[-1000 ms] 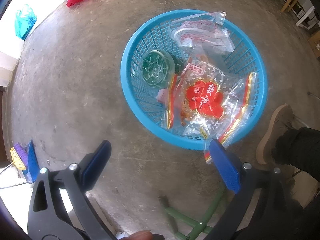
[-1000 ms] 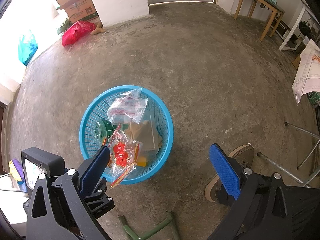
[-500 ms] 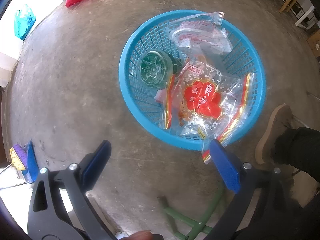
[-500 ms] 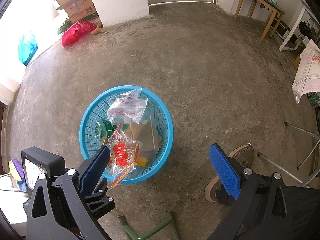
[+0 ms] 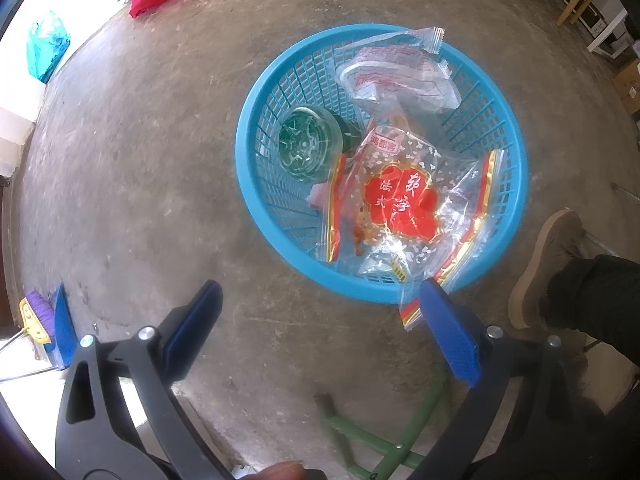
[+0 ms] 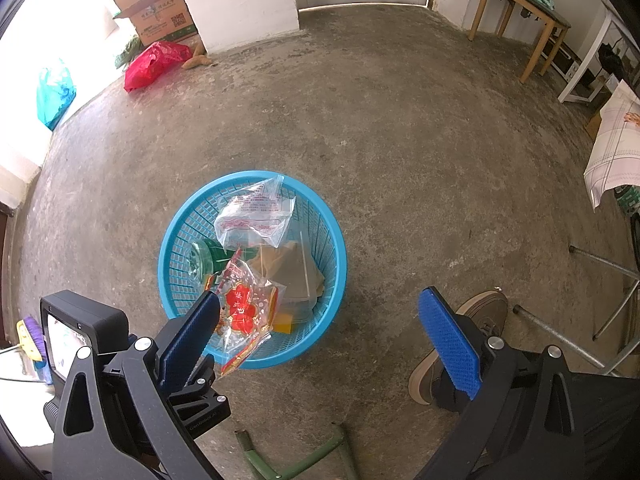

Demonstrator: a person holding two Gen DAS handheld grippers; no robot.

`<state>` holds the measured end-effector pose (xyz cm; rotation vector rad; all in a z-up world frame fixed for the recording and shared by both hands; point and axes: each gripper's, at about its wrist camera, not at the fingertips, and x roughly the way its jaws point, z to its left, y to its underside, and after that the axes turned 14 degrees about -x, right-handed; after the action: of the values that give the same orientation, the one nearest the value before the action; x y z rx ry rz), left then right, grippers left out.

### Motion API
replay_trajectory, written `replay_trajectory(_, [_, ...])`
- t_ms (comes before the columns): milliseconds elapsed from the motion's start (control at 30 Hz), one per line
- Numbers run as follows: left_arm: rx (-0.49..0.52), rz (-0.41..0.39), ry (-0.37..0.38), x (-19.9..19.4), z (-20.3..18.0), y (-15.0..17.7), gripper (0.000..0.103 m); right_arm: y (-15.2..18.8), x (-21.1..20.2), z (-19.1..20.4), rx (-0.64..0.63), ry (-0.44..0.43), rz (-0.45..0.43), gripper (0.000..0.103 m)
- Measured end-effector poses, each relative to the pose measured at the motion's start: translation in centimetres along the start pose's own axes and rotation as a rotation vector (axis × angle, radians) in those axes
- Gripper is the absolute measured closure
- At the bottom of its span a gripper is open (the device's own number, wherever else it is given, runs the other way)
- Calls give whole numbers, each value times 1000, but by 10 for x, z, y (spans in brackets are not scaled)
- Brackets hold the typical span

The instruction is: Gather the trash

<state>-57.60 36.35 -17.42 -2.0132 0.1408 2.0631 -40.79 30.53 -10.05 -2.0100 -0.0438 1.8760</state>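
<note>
A blue plastic basket (image 5: 256, 184) (image 6: 332, 240) stands on the concrete floor. In it lie a clear bag with a red emblem (image 5: 400, 204) (image 6: 240, 308), hanging over the near rim, a clear wrapper with red print (image 5: 396, 76) (image 6: 252, 216), a green round container (image 5: 304, 142) (image 6: 200, 258) and a brown paper piece (image 6: 288, 272). My left gripper (image 5: 320, 332) is open and empty, just short of the basket's near rim. My right gripper (image 6: 320, 332) is open and empty, higher up, right of the basket.
A red bag (image 6: 154, 64), a cardboard box (image 6: 154, 10) and a teal bag (image 6: 54, 92) lie at the far left by the wall. A shoe (image 6: 460, 340) stands right of the basket. A green metal frame (image 5: 384, 432) is below. Wooden table (image 6: 516, 4) far right.
The left gripper has shifted slightly, so the basket sits a little lower left in its view. The right gripper has hardly moved. Both stay open.
</note>
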Motion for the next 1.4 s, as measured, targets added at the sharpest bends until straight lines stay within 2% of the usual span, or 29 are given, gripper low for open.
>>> replay_trajectory(1133, [-4, 3, 28, -4, 0, 1, 8, 0, 0, 0, 0, 0, 0, 6])
replay_trajectory(1400, [11, -5, 9, -5, -3, 1, 8, 0, 0, 0, 0, 0, 0, 6])
